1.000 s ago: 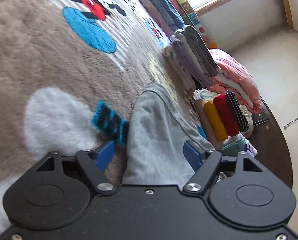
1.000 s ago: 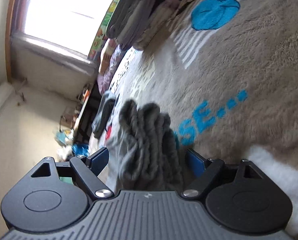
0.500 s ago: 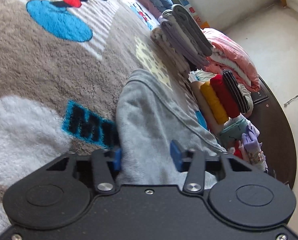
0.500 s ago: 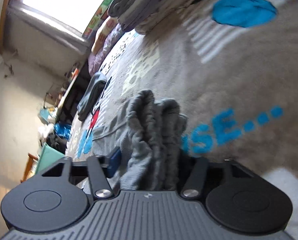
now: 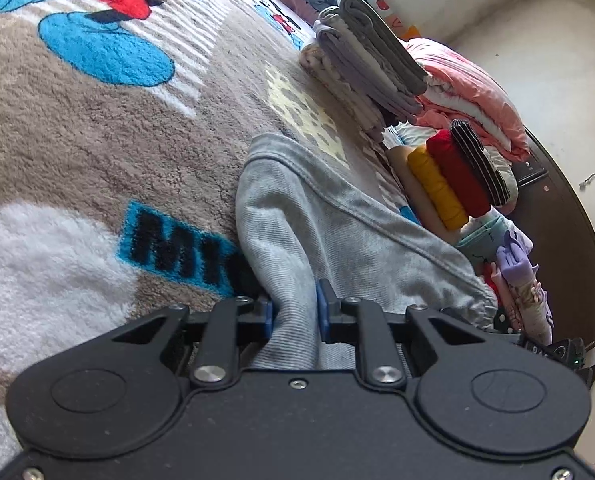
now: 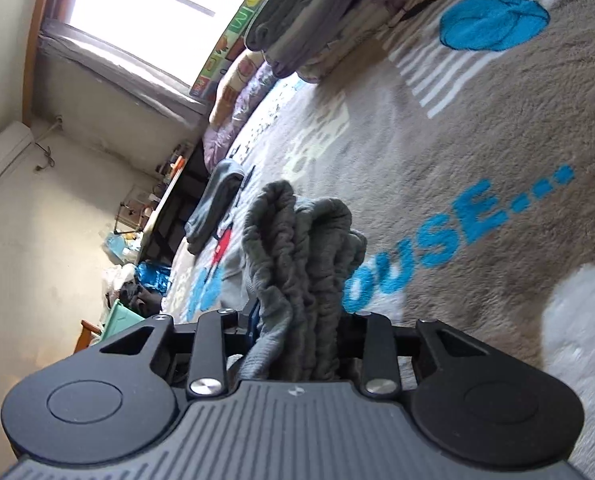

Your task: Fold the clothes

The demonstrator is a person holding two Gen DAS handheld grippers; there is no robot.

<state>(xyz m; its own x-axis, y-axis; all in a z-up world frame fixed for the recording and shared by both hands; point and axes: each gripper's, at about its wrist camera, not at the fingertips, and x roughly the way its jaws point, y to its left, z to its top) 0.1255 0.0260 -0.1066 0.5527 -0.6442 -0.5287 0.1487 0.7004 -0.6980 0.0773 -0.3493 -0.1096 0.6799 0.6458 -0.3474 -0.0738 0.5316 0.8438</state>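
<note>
Plush beige cartoon-print blanket (image 5: pixel 77 152) on the bed carries the grey ribbed-knit garment (image 5: pixel 297 216), running forward from both tools. Your left gripper (image 5: pixel 293 316) jaws are closing on its flat edge; your right gripper (image 6: pixel 297 344) jaws are closing on its bunched elastic end.

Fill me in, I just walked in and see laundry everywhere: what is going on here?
A person is folding clothes on a cartoon blanket with a gripper in each hand. The left gripper is closing on the edge of a grey garment. The right gripper is closing on its bunched elastic part. Stacks of folded clothes sit further along the blanket.
</note>
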